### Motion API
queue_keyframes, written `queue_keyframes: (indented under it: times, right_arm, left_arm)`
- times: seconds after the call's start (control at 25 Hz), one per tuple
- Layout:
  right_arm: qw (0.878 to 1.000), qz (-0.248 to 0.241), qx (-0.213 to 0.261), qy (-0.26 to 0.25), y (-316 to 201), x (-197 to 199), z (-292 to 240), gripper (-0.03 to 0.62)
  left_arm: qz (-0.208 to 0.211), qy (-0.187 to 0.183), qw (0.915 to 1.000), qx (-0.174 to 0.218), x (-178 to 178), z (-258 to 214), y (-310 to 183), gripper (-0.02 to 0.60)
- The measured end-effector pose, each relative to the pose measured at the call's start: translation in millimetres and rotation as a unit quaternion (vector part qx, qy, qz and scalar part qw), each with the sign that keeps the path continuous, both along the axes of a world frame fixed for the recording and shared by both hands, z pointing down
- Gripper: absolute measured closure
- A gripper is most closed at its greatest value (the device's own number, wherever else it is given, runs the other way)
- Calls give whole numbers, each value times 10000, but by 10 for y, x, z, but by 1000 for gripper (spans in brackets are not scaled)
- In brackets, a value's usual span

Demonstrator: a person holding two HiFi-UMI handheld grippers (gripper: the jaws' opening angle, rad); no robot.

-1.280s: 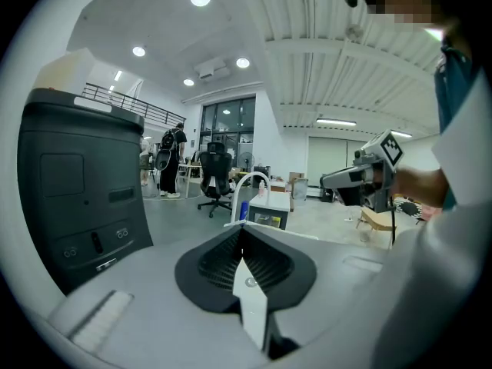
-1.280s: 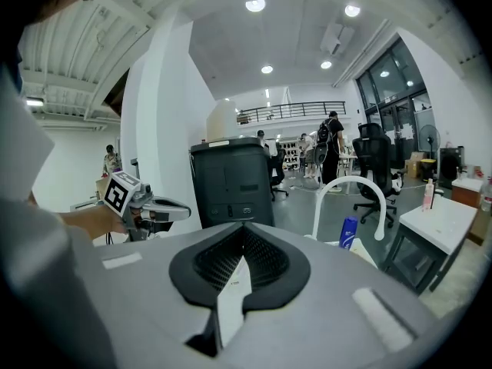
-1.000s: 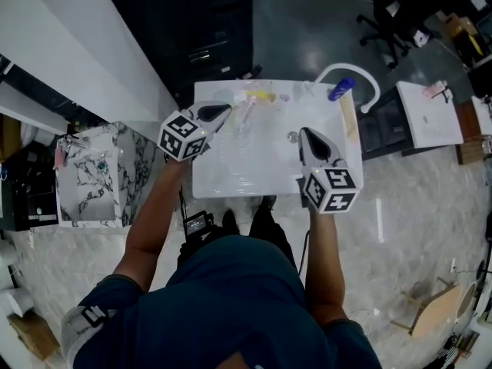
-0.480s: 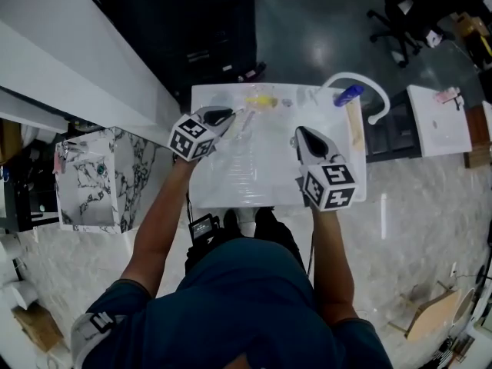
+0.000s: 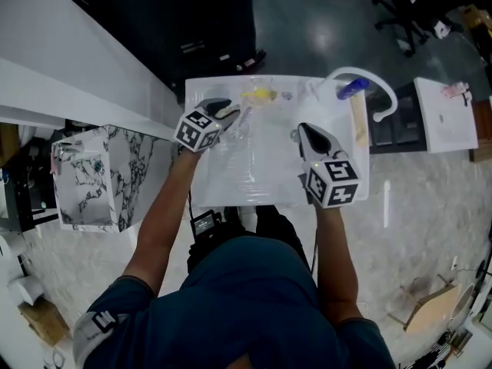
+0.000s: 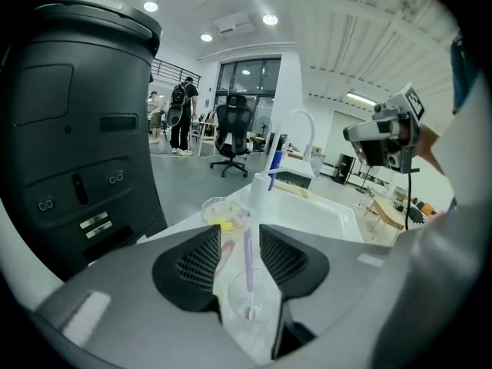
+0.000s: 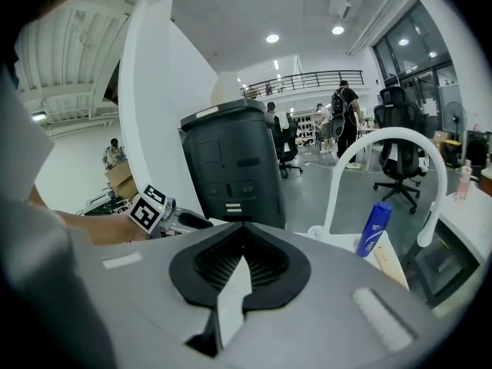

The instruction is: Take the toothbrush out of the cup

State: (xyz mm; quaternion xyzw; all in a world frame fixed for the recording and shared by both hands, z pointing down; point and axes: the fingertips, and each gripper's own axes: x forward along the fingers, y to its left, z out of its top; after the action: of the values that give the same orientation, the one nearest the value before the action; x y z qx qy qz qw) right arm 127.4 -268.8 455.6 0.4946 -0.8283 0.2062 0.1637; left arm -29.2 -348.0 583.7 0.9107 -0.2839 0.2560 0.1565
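Now the left tool gapes around the brush

The person stands over a white sink unit (image 5: 231, 194) with a gripper in each hand. The left gripper (image 6: 240, 235) has just been opening, and its two black ribbed jaws stand wide apart. Down in the gap between them sits the clear cup (image 6: 247, 304), upright on the flat white top beside the basin. The pale purple toothbrush (image 6: 247, 254) stands in it, and its handle rises straight up through the gap. As far as I can see, neither pad presses on the brush or the cup, and there is space on both sides of the handle. So the toothbrush is in the cup and nothing grips it.

Just beyond the cup lies a shallow clear dish (image 6: 221, 210) with something yellow in it. Farther along the top stand a blue bottle (image 6: 277, 160) and an arched white faucet (image 6: 301, 125). A tall black bin (image 6: 77, 129) fills the left of the left gripper view, close behind the sink unit. An office chair (image 6: 231, 141) stands out on the open floor beyond.

The right gripper (image 7: 244, 246) has its jaws pressed together with nothing between them. In the head view it hangs over the right part of the sink unit, well apart from the cup, with its tip pointing toward the far edge. On the floor to the left of the unit stands a marbled box (image 5: 100, 171).
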Motion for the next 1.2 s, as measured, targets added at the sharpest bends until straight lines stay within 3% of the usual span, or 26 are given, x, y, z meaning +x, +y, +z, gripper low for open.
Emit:
queue_keyframes:
  times: [0.4, 0.64, 0.84, 1.2]
  right_arm:
    - [9997, 106, -206, 21, -46, 184, 194, 589]
    - [9995, 115, -281, 27, -80, 217, 262, 590]
    - [9995, 102, -309, 41, -99, 214, 284, 590]
    - [9996, 27, -284, 39, -101, 106, 244, 590]
  left_arm:
    - [-43, -336, 9993, -128, 84, 326, -135, 430]
    - [-70, -521, 9986, -86, 90, 431, -203, 493]
    - [-60, -645, 9979, 44, 84, 410, -229, 508]
    - [-318, -514, 9967, 533, -89, 130, -274, 528]
